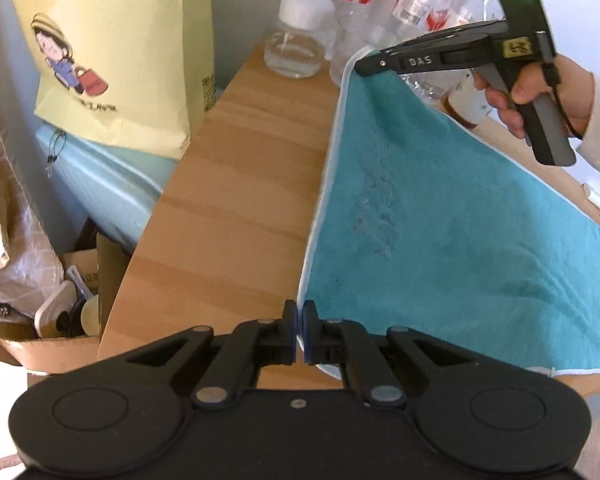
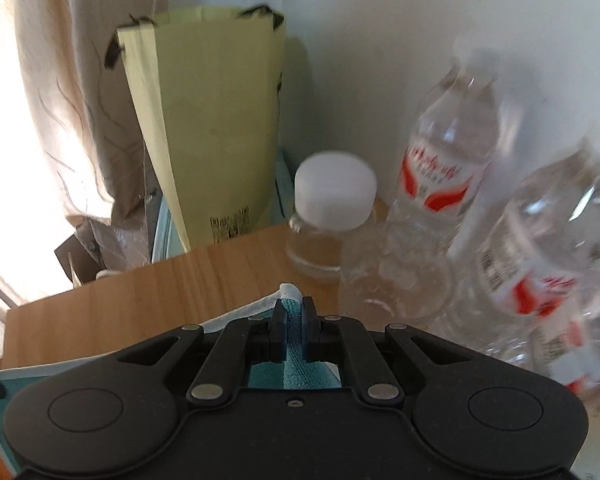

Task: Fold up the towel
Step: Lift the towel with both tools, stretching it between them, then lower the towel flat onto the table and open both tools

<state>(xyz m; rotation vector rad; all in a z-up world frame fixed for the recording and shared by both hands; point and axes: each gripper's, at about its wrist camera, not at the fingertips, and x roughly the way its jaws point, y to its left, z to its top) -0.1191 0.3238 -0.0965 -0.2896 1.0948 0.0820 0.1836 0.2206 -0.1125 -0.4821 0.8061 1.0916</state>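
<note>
Here the left gripper (image 1: 299,316) is pinched tight on the near corner of the teal towel (image 1: 452,232), its white edge running up between the two pads. The right gripper (image 1: 360,67), held in a person's hand (image 1: 516,100), is clamped on the far corner, with the white tip (image 2: 290,290) poking out past its fingers. Between the two, the cloth hangs stretched and slanting above the wooden table (image 1: 236,208), its lower edge trailing toward the near side. Beyond the far corner stand a small jar with a white lid (image 2: 332,200) and several clear water bottles (image 2: 444,160), close to the right gripper. Past the table's end a yellow paper bag (image 1: 112,48) leans by the wall, and a cardboard box (image 1: 60,320) of odds and ends sits low beside the table.
</note>
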